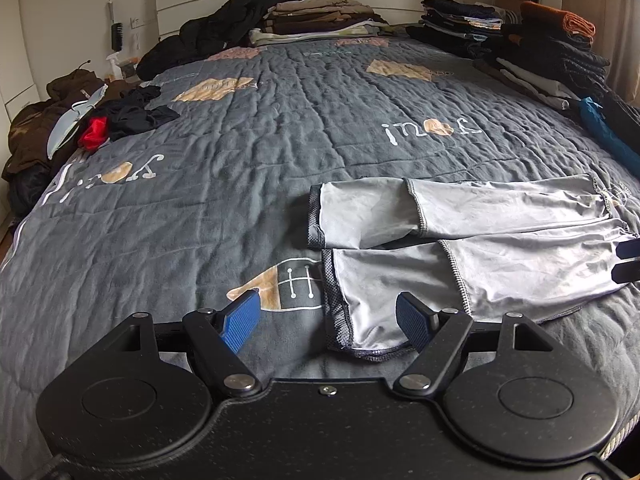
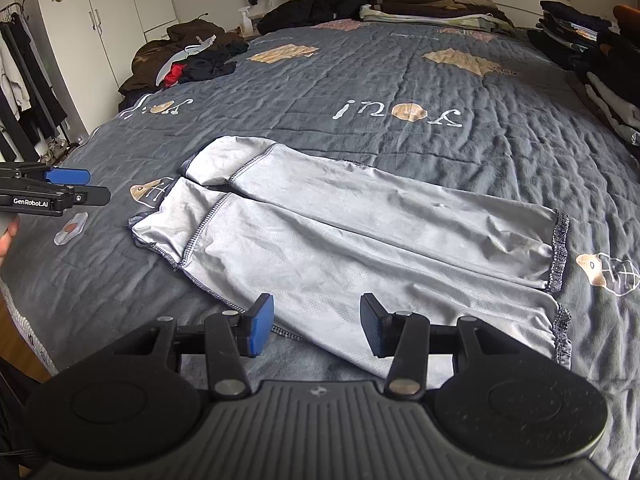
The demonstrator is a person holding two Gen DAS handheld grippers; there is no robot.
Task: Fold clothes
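Observation:
Two light grey sleeves lie flat, side by side, on the dark grey quilt (image 1: 240, 168). Both have dark mesh cuffs. The near sleeve (image 1: 520, 268) (image 2: 320, 256) runs left to right, and the far sleeve (image 1: 500, 208) (image 2: 400, 208) lies just behind it. My left gripper (image 1: 328, 316) hangs open over the near sleeve's left cuff, its right pad above the cloth. It also shows at the left edge of the right wrist view (image 2: 76, 186), held by a hand. My right gripper (image 2: 316, 328) (image 1: 628, 260) stands open over the near sleeve's front edge, holding nothing.
Stacks of folded clothes (image 1: 324, 16) stand at the headboard, with more stacks (image 1: 552, 52) along the right side. Unfolded dark and red garments (image 1: 120, 116) lie at the far left edge. A wardrobe and a clothes rack (image 2: 24, 80) stand left of the bed.

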